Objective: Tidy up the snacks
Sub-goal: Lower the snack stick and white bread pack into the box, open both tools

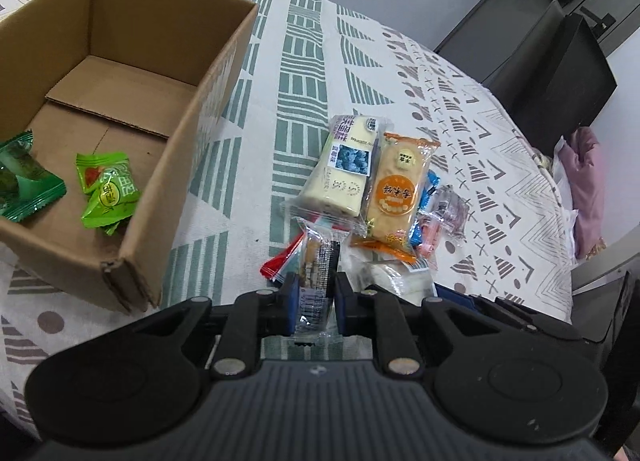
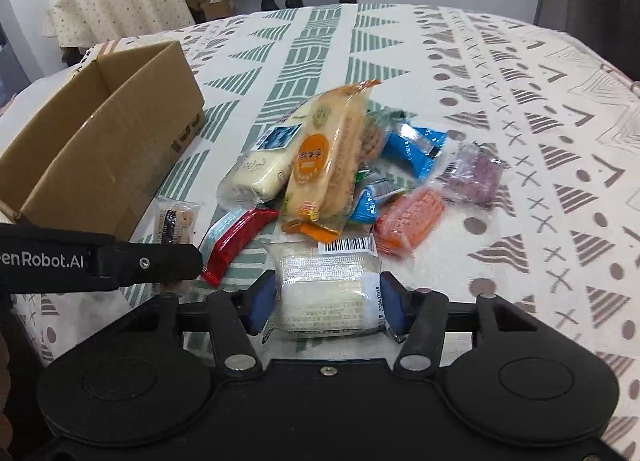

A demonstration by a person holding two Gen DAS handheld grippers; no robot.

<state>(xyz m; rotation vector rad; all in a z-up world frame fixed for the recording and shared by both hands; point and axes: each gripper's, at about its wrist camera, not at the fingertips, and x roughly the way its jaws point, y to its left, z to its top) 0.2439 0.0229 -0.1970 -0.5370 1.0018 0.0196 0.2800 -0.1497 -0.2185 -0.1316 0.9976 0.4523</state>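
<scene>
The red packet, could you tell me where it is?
Right wrist view: the red packet lies at the pile's left edge, between the biscuit packet and orange-labelled crackers.

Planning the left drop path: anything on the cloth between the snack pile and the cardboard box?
Bare patterned tablecloth only, between the cardboard box and the snack pile. Left wrist view shows it clearest.

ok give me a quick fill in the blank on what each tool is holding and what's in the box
1. The left tool is shut on a slim clear-wrapped ____ snack.
2. The right tool grips a white cake pack bearing a ____ sticker.
3. The cardboard box holds only ____-wrapped candies.
4. The orange cracker pack lies on the ____.

Missing words: biscuit; barcode; green; pile
</scene>
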